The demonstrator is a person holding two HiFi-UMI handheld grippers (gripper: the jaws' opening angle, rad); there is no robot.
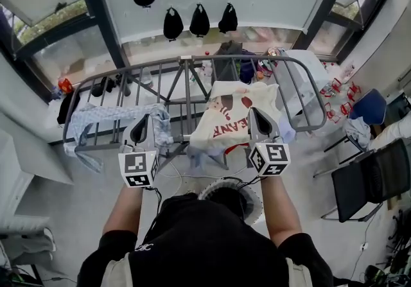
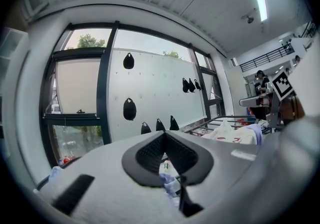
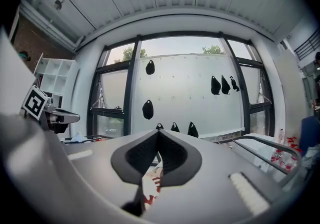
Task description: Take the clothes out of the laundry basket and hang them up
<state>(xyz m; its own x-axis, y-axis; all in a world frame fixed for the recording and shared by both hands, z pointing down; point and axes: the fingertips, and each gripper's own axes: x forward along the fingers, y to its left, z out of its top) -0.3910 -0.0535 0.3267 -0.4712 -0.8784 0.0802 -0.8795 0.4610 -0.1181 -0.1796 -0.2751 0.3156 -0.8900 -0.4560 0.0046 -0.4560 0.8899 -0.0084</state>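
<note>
A grey drying rack (image 1: pixel 308 96) stands in front of me. A cream T-shirt with red print (image 1: pixel 234 115) is draped over its right half, and a pale blue cloth (image 1: pixel 96 119) lies on its left half. My left gripper (image 1: pixel 146 120) hovers over the rack beside the blue cloth, shut, with nothing in it. My right gripper (image 1: pixel 255 113) is over the T-shirt, also shut and empty. In the left gripper view the closed jaws (image 2: pixel 164 137) point at the window wall, with blue cloth (image 2: pixel 169 184) below. The right gripper view shows closed jaws (image 3: pixel 158 134) above the red print (image 3: pixel 150 188). The white laundry basket (image 1: pixel 255 194) sits below, mostly hidden by my head.
A black chair (image 1: pixel 369 180) and a blue chair (image 1: pixel 367 106) stand to the right. A white wall with black holds (image 1: pixel 172 22) rises behind the rack, between dark window frames (image 1: pixel 96 3). Clutter lies on the floor behind the rack. White furniture (image 1: pixel 19 170) is at the left.
</note>
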